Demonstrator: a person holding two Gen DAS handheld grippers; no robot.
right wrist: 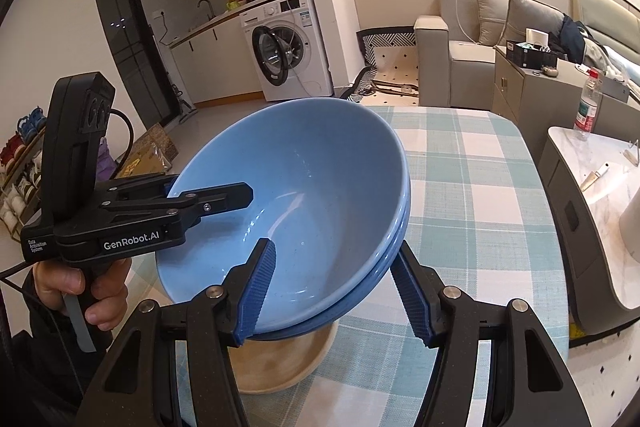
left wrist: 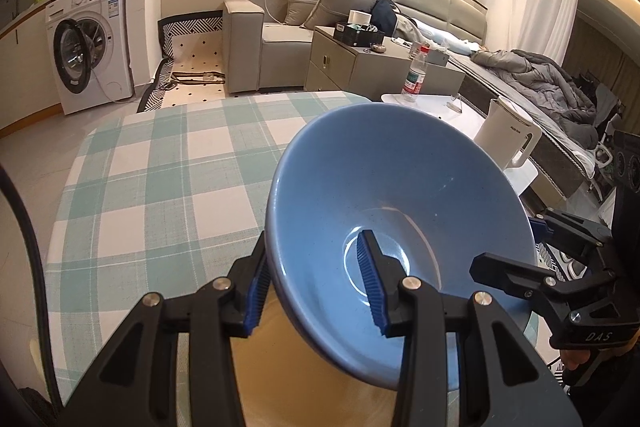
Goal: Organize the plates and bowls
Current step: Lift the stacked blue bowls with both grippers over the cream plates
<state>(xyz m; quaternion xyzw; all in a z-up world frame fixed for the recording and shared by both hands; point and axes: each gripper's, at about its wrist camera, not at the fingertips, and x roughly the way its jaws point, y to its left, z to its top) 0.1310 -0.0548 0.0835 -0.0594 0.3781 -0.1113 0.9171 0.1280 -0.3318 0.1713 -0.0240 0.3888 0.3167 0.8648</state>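
Two nested blue bowls (left wrist: 404,195) sit above a wooden plate (left wrist: 320,379) on the checked tablecloth (left wrist: 160,167). My left gripper (left wrist: 316,283) straddles the bowls' left rim, one finger inside and one outside, seemingly touching the wall. In the right wrist view the blue bowls (right wrist: 304,187) fill the middle over the wooden plate (right wrist: 288,359). My right gripper (right wrist: 336,291) straddles the near rim, one finger inside and one outside; I cannot tell whether the pads press the wall. The left gripper (right wrist: 208,195) shows at the bowls' left rim.
A white side table (right wrist: 592,187) with a white kettle (left wrist: 508,139) and a water bottle (left wrist: 414,77) stands to the right of the table. A sofa (left wrist: 276,39), cabinet (left wrist: 352,63) and washing machine (left wrist: 88,43) lie beyond.
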